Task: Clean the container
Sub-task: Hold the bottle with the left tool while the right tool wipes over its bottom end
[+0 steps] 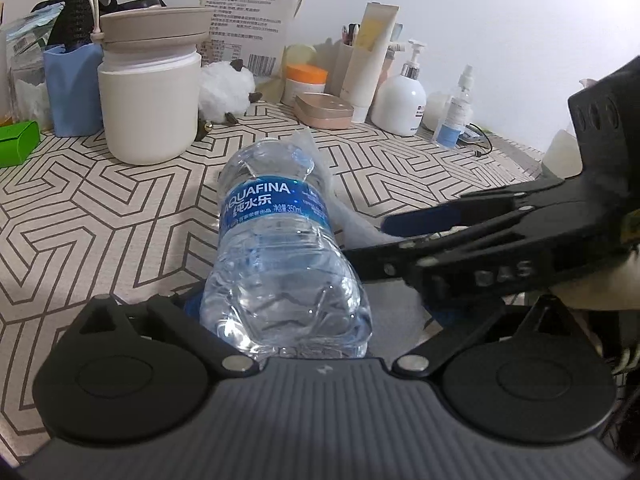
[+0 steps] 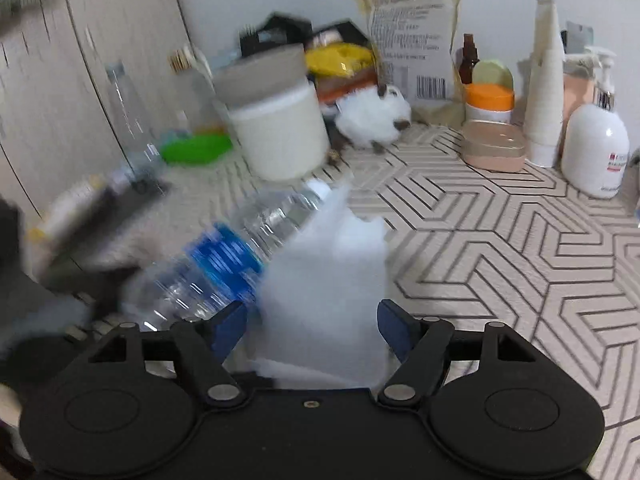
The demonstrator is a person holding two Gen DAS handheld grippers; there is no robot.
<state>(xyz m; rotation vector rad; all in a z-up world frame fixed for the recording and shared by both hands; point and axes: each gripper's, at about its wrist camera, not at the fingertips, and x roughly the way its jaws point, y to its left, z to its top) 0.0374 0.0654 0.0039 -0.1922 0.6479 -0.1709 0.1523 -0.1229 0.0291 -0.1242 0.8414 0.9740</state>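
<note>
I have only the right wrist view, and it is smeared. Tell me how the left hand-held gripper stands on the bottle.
Observer: The bottle lies base-first between the fingers of the left hand-held gripper; the right-side pad stands clear of it.
Operator: Read me the label.
Observer: The label says AQUAFINA, on a blue band.
Operator: Name something by the white jar that I cannot see.
Observer: A blue cup stands beside the white jar, on its left in the left wrist view.
</note>
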